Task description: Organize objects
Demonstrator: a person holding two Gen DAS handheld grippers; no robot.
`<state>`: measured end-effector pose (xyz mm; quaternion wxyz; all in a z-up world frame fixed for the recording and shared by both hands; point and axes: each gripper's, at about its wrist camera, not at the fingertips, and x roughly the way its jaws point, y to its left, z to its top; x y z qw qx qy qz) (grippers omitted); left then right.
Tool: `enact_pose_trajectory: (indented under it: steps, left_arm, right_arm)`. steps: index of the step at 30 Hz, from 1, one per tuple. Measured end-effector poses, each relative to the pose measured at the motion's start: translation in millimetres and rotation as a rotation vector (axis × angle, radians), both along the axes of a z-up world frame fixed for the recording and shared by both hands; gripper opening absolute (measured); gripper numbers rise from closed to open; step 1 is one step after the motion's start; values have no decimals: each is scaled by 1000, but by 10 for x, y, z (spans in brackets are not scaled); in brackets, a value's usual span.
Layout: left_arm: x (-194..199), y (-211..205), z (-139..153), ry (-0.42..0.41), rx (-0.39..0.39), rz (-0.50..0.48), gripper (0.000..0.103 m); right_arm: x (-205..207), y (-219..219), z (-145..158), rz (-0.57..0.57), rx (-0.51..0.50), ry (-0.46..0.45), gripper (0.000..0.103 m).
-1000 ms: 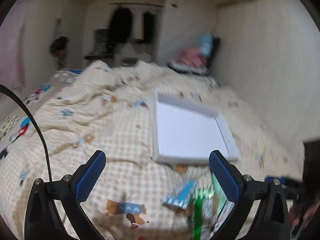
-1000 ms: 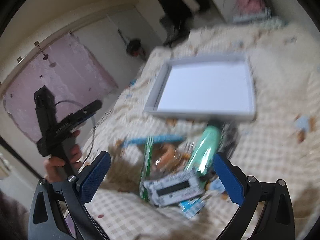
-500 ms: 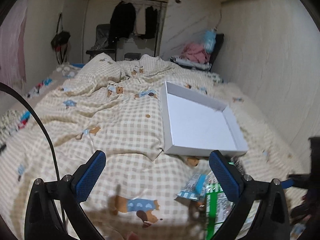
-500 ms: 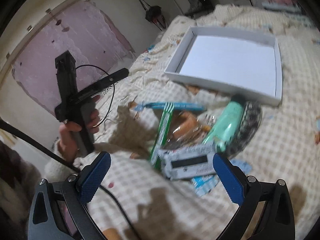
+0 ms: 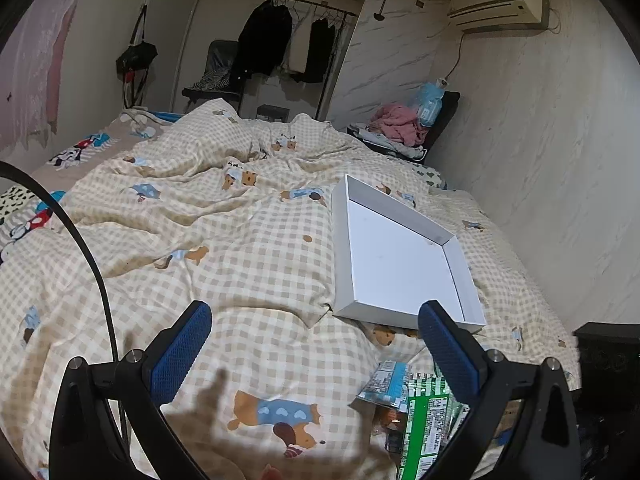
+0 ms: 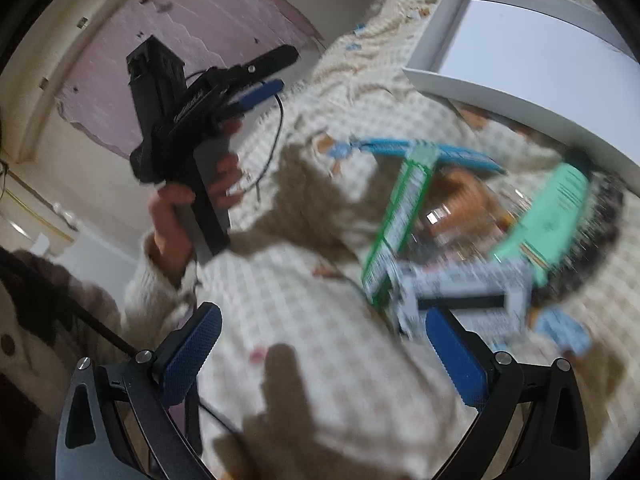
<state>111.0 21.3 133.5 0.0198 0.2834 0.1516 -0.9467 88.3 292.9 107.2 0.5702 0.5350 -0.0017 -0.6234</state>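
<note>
A shallow white box [image 5: 400,258] lies open and empty on the checked bedcover; it also shows in the right wrist view [image 6: 532,52]. A pile of small packs lies in front of it: a green-edged packet [image 5: 424,420] [image 6: 400,220], a blue packet [image 5: 386,380], a mint-green tube [image 6: 556,216], a grey-white box [image 6: 460,288] and a clear pack of brown snacks [image 6: 460,200]. My left gripper [image 5: 316,354] is open and empty, above the cover left of the pile. My right gripper [image 6: 322,354] is open and empty, just before the pile.
The checked bedcover [image 5: 240,240] is rumpled with folds across the bed. A wall [image 5: 560,140] runs along the right side. A clothes rack [image 5: 296,40] and a chair [image 5: 216,76] stand beyond the bed. The left gripper's handle and the hand holding it [image 6: 192,152] show in the right wrist view.
My right gripper has moved down and nearer to the pile, its view turning left. My left gripper has steadied and tilted up a little; both stay open.
</note>
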Motion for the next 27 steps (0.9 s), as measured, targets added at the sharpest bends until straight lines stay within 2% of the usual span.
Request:
enact_pose_trajectory:
  steps: [3,5,7,8,9,10,12,13,15,16,17,18,19,21,22,23,25,27]
  left_arm:
    - [5,-3,4,2,11,-19,103]
    - [2,3,-1,4,29,-42,103]
    - [-14,27,-14,-2,44,-67,103]
    - [-23,45,-18,-6,47,-74,103]
    - [-32,71,-25,-10,52,-86,103]
    - [-34,96,-28,-12,54,-97,103]
    - [-27,144,-19,-5,58,-109,103]
    - [-21,162,-9,1,61,-110,103]
    - [14,172,15,27,75,-118,100]
    - [45,164,39,52,80,-111,94]
    - [66,152,63,64,77,-92,75]
    - [66,132,74,52,75,-69,61]
    - [56,111,69,39,86,-66,60]
    - [38,71,8,33,153,-120,60]
    - [25,68,-17,27,176,-139,60]
    - [2,89,-39,13,183,-159,59]
    - [-12,173,-42,6,153,-184,59]
    - [-20,249,-52,-5,146,-212,60]
  right_arm:
    - [148,381,309,-115,46,-49,103]
    - [191,846,344,-268,151,-63,103]
    - [268,1182,256,-403,376,-68,103]
    - [328,1337,198,-468,536,-47,103]
    - [372,1421,172,-503,639,-19,103]
    - [398,1457,202,-547,701,45,103]
    - [334,1415,337,-615,621,119,103]
    - [240,1335,449,-661,510,170,103]
    - [36,1170,542,-713,356,242,103]
    - [-72,1068,527,-713,316,250,103]
    - [-190,985,496,-706,293,239,103]
    - [-310,877,449,-692,274,219,103]
    - [-437,759,404,-661,253,189,103]
    - [-583,550,370,-619,208,173,102]
    - [-565,464,372,-627,155,189,94]
    - [-518,441,360,-636,95,196,83]
    - [-387,384,238,-615,15,188,80]
    - [-332,303,129,-558,44,202,80]
